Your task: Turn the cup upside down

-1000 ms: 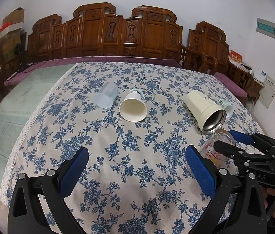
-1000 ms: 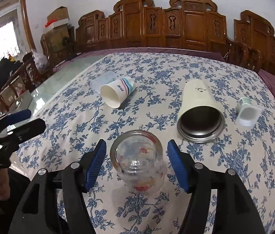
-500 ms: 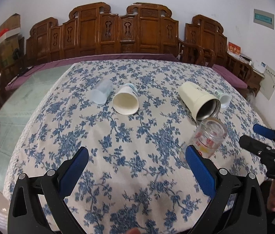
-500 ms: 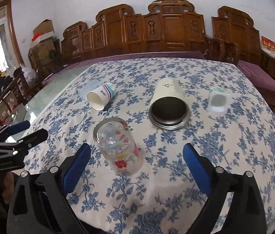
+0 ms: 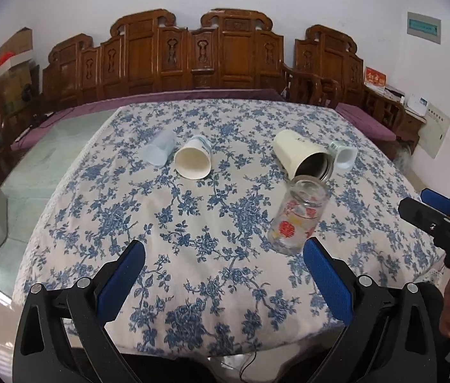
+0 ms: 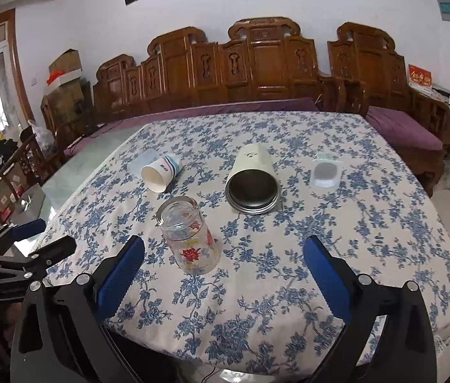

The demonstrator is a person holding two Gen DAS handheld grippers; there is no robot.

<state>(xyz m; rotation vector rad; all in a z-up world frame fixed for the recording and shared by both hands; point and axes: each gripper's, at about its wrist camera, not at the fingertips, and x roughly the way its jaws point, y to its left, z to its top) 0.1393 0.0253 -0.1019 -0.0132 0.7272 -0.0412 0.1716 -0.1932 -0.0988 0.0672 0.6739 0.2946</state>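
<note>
A second ago the right gripper (image 6: 224, 271) straddled the glass cup (image 6: 190, 237); now it sits pulled back toward the near table edge, its blue pads spread wide and holding nothing, and the cup stands free ahead of its left pad. The left gripper (image 5: 225, 281) hovers over the near edge of the floral tablecloth (image 5: 193, 223), likewise spread wide and empty. The cup is clear glass printed with red flowers, standing near the open mouth of the cream tumbler (image 6: 252, 182) lying on its side; whether its mouth faces up or down is hard to tell.
</note>
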